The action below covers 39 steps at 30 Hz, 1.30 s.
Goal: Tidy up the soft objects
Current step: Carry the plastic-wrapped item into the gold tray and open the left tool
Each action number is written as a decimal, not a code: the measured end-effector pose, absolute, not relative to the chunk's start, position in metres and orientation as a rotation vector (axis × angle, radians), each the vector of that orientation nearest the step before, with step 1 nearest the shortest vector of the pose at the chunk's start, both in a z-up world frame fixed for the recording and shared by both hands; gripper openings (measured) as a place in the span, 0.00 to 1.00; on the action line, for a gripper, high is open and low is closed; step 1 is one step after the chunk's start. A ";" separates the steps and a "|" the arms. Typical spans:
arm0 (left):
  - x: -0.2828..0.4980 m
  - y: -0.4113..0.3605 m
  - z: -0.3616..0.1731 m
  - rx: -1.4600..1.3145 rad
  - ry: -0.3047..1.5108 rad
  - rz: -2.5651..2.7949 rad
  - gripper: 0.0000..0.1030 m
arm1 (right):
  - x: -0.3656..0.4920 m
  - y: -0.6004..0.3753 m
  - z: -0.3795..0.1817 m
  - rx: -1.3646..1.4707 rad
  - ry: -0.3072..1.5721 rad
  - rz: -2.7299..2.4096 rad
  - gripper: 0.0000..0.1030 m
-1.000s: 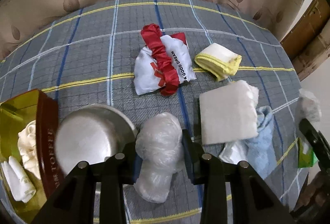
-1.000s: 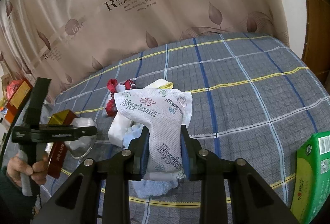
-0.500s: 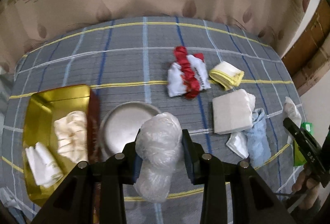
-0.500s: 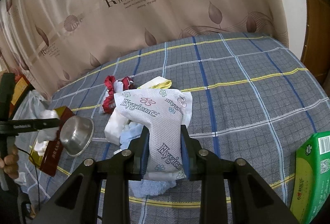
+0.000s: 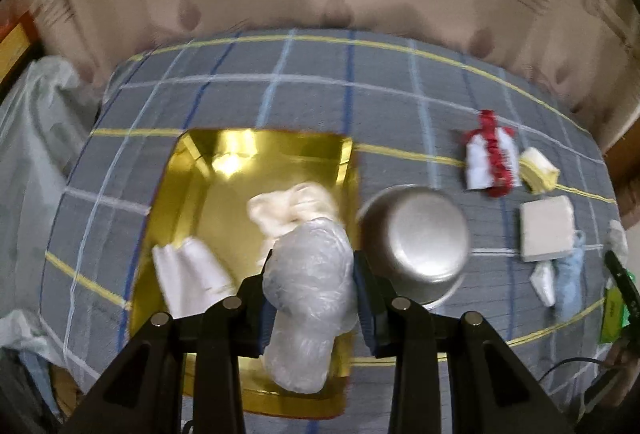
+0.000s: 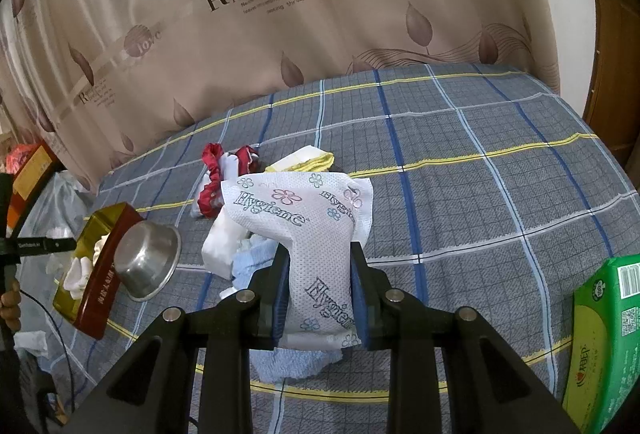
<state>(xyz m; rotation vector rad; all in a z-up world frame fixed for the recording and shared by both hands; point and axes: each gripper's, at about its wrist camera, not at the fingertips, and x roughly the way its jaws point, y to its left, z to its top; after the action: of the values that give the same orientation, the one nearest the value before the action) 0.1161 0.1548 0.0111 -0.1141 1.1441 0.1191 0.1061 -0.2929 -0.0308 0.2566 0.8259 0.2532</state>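
— Left gripper is clamped on a crumpled clear plastic bundle, both fingers pressed into its sides. What sits under it?

— From the left wrist view, the bundle hangs over the right part of the gold tin, a rectangular box with a shiny gold inside and a dark red outer wall. In the tin lie a cream crumpled cloth near the middle and a white folded cloth toward the near left corner.

— And beside the tin?

— A steel bowl lies just right of it on the grey checked bedspread; in the right wrist view it is tipped against the tin's red wall, bottom facing out.

— The right gripper?

— Closed on a white Hygiene-printed pack, held upright above the bedspread, with a light blue cloth beneath it. Farther back lie a white pouch with a red scrunchie and a yellow-edged folded cloth. A green tissue pack sits at the right edge.

— How is the left tool held?

— A hand at the far left edge grips its handle, the tool reaching toward the tin.
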 end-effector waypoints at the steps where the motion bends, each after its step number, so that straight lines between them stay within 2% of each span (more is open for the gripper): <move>1: 0.115 0.161 0.007 -0.117 1.155 0.134 0.34 | 0.106 -0.292 -0.031 0.254 0.826 0.254 0.25; 13: 0.109 0.184 -0.022 -0.169 1.220 0.180 0.35 | 0.105 -0.290 -0.032 0.241 0.827 0.253 0.25; 20: 0.109 0.186 -0.031 -0.175 1.248 0.179 0.42 | 0.105 -0.290 -0.032 0.235 0.825 0.252 0.25; 23: 0.109 0.186 -0.030 -0.172 1.241 0.172 0.47 | 0.104 -0.288 -0.031 0.229 0.822 0.248 0.25; 39: 0.079 0.209 -0.002 -0.138 1.125 0.261 0.47 | 0.097 -0.259 -0.020 0.161 0.796 0.304 0.25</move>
<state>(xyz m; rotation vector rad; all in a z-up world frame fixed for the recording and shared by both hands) 0.0793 0.2087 -0.0018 -0.1384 1.1245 0.2608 0.0965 -0.2593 -0.0196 0.1614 0.7957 0.3043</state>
